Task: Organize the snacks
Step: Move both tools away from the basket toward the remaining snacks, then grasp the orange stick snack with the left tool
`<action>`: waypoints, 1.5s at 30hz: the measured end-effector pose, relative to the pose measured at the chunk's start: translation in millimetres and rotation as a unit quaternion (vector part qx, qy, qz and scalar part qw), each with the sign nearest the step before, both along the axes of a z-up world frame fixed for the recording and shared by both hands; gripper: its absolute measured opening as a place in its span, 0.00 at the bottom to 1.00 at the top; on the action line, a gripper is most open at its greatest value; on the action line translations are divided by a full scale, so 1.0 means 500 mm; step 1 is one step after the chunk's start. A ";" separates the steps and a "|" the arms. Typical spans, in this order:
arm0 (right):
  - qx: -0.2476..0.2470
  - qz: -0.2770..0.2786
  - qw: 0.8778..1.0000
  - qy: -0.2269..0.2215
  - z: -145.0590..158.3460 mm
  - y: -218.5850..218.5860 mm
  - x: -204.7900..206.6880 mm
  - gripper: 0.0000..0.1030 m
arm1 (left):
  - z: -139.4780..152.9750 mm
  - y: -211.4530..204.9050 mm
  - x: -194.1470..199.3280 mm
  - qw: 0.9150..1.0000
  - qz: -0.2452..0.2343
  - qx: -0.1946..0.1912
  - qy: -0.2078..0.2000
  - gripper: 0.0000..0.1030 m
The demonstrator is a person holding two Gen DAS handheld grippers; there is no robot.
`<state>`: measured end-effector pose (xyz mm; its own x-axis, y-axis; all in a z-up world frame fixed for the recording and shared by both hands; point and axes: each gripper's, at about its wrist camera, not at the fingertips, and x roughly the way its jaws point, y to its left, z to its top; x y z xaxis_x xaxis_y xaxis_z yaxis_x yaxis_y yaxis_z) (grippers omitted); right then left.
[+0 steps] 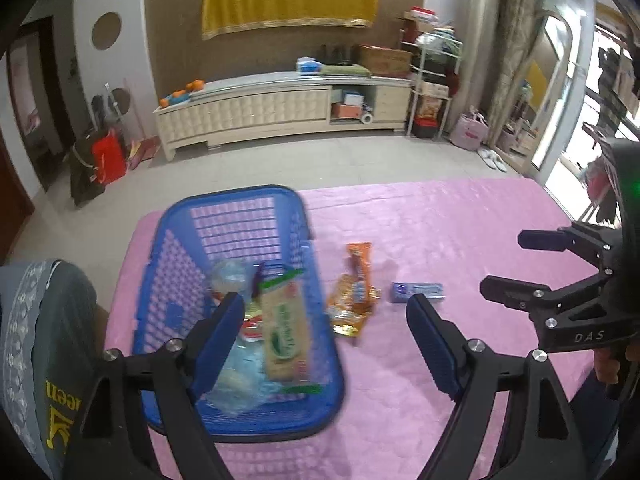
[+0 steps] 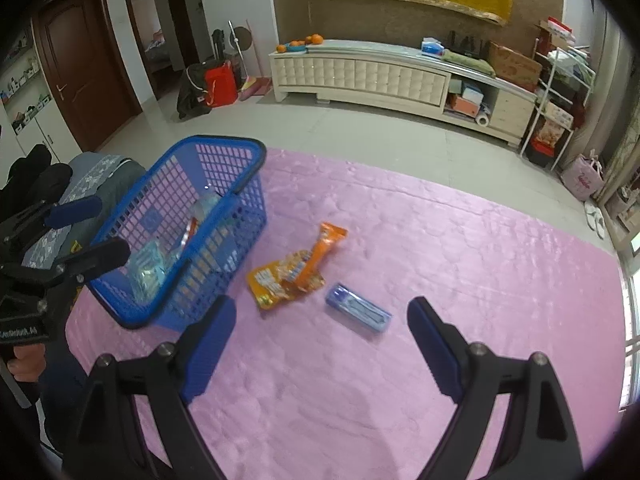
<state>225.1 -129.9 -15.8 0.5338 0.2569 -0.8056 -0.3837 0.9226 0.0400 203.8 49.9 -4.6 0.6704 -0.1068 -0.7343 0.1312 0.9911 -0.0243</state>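
Blue latticed plastic forms the basket (image 1: pixel 172 312), a rounded rectangle of open grid walls, sitting on the pink, softly quilted cloth of the counter (image 1: pixel 460 232); the left claw (image 1: pixel 324 328) hangs over its near end, jaws spread wide with nothing between them; under and just ahead of its left pad lie crinkled clear wrappers and a tan cardboard snack box (image 1: pixel 286 332), long axis running away from the claw, green-banded at both ends. To the right of the basket, ahead of the gap between the left claw's pads, a glossy orange packet (image 1: pixel 350 308) lies flat with a slim orange bar (image 1: pixel 360 268) across it, the bar pointing away and slightly left. Further right, just beyond the left claw's right pad, a small blue rectangular pack (image 1: pixel 418 292) rests with its long axis crosswise. In the right wrist view the right claw (image 2: pixel 322 344) is also spread and empty, hovering above the cloth; the blue pack (image 2: pixel 358 312) sits just ahead between its pads, angled from far left to near right.
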 end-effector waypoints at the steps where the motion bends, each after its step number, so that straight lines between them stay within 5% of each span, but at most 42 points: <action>1: -0.001 0.001 1.000 0.000 -0.002 -0.010 -0.002 0.88 | -0.003 -0.014 -0.002 1.000 -0.004 0.002 0.001 0.79; 14: -0.033 0.077 0.996 -0.044 -0.071 -0.101 -0.012 0.88 | -0.077 -0.180 0.023 0.998 -0.031 0.045 0.007 0.79; 23: -0.056 0.055 0.997 0.018 -0.144 -0.126 0.080 0.88 | -0.138 -0.201 0.123 0.997 -0.022 0.056 0.054 0.79; 33: -0.005 0.005 0.998 0.056 -0.182 -0.135 0.172 0.88 | -0.207 -0.216 0.208 0.991 -0.013 0.091 0.096 0.54; 45: 0.008 -0.002 0.996 0.090 -0.249 -0.113 0.231 0.88 | -0.284 -0.185 0.298 0.983 0.015 0.105 0.146 0.46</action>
<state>340.8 -186.4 -140.4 0.3817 0.2683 -0.8845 -0.3645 0.9231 0.1227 353.0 -42.7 -146.6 0.4275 0.0852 -0.9000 0.1191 0.9816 0.1495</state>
